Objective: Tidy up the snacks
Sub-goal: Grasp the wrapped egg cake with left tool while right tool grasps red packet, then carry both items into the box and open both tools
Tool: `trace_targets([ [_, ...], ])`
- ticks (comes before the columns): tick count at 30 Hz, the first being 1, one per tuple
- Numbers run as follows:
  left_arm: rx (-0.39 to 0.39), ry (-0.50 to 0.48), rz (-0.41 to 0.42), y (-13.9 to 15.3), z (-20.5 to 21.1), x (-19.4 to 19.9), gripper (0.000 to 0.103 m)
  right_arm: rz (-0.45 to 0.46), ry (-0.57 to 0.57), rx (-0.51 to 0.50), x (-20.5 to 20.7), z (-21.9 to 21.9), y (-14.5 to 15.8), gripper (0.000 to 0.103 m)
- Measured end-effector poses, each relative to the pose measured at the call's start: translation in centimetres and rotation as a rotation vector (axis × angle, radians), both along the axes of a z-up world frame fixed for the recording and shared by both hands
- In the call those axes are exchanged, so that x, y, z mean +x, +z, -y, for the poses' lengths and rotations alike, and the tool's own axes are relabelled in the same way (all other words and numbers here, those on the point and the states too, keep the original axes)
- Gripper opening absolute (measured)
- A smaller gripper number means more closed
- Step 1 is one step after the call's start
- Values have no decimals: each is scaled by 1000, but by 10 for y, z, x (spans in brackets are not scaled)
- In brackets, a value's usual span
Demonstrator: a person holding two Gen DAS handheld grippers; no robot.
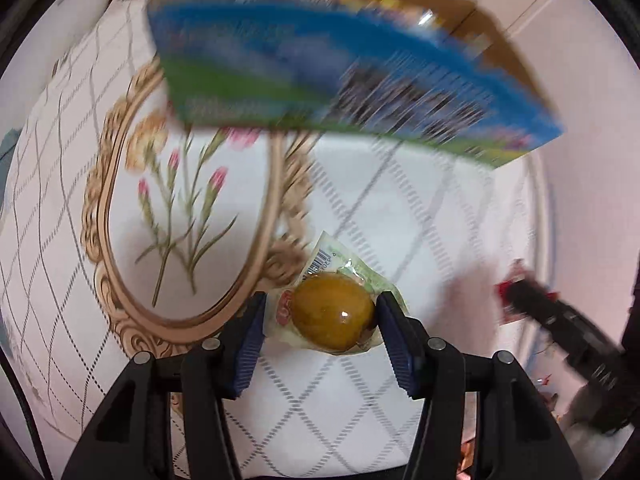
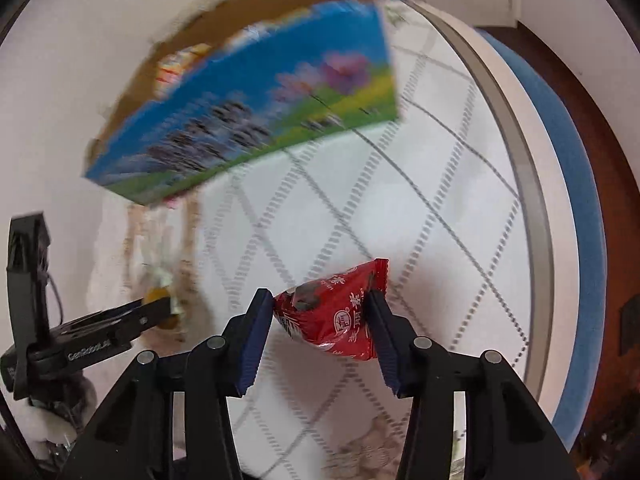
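Grippers point(image 1: 320, 312) point(image 2: 320, 312) clamping snacks (both)

The left gripper point(image 1: 320, 312) has black angular plastic linkage arms joined by round silver pivot screws, and its fingers point(image 1: 252, 336) carry dark-blue ribbed pads. The right gripper point(image 2: 320, 308) is built alike: black struts, silver screws, blue ribbed fingers point(image 2: 254, 336). Seen from the right wrist, the left body bears white lettering.
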State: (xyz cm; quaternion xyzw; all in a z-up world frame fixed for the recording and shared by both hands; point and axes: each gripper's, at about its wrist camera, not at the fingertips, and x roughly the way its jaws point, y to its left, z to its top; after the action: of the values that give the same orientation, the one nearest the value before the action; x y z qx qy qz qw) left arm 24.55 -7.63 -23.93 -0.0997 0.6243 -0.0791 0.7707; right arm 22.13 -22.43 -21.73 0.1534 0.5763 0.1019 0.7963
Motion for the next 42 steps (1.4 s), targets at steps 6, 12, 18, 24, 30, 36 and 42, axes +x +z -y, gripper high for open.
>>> trace_targets([
  [6,-63,-44,127,68,-5,39,53,118,44,65,26,-12,64,51],
  [12,7,-62,221,114,-18,110,53,240,54,15,82,-9,111,51],
  [18,85,-40,150,93,-43,151,53,187,41,-11,145,-7,97,51],
  [24,158,-35,69,56,-52,169,53,111,53,-22,174,-7,74,51],
  [30,170,-27,28,36,-54,179,53,70,79,-53,183,-15,56,51],
  [36,186,-31,11,29,-52,183,55,15,86,-82,189,-21,42,53],
  [42,214,-17,22,32,-50,180,75,15,61,-181,192,-24,46,101],
])
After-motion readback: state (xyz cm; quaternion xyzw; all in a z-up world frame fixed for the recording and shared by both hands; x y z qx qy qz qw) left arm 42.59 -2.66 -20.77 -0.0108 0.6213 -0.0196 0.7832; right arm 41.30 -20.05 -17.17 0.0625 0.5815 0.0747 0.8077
